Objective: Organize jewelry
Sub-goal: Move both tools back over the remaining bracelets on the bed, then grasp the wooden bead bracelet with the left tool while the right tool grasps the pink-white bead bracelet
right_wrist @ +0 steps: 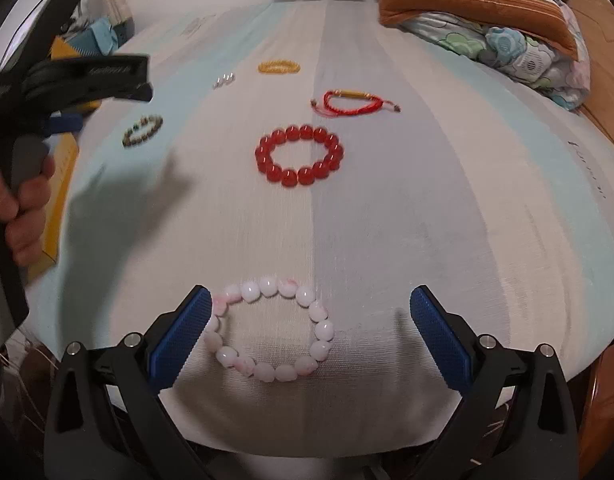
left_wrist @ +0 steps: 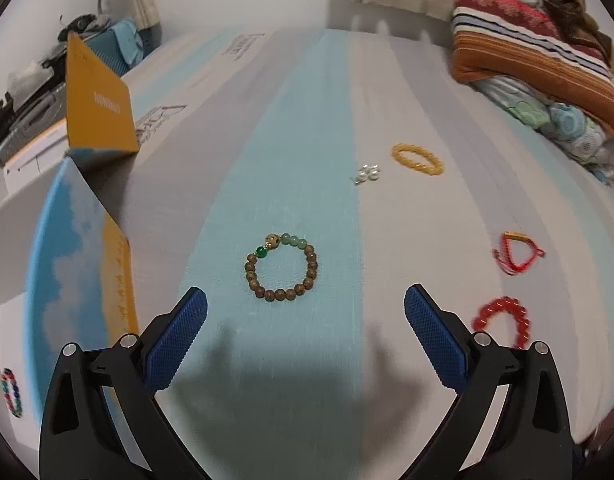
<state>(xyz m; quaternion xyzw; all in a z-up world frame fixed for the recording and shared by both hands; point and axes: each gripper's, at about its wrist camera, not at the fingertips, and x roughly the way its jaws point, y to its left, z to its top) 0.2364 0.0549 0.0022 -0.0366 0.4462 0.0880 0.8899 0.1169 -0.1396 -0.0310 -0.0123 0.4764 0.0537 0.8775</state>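
Note:
Jewelry lies spread on a striped bed. My left gripper point(left_wrist: 305, 304) is open just short of a brown and green bead bracelet point(left_wrist: 281, 268). A box point(left_wrist: 79, 248) with a sky print stands open at its left, with a multicolour bracelet point(left_wrist: 11, 393) inside. My right gripper point(right_wrist: 310, 307) is open over a white and pink bead bracelet point(right_wrist: 269, 330), whose left side touches the left finger. Beyond lie a red bead bracelet point(right_wrist: 299, 155), a red cord bracelet point(right_wrist: 353, 105), a yellow bead bracelet point(right_wrist: 279, 67) and pearl pieces point(right_wrist: 223, 80). The brown bracelet also shows in the right wrist view point(right_wrist: 142, 130).
Folded blankets and pillows point(left_wrist: 547, 60) are piled at the far right of the bed. A desk with clutter and a lamp point(left_wrist: 35, 92) stands past the bed's left edge. The hand holding the left gripper point(right_wrist: 23, 184) shows at the left of the right wrist view.

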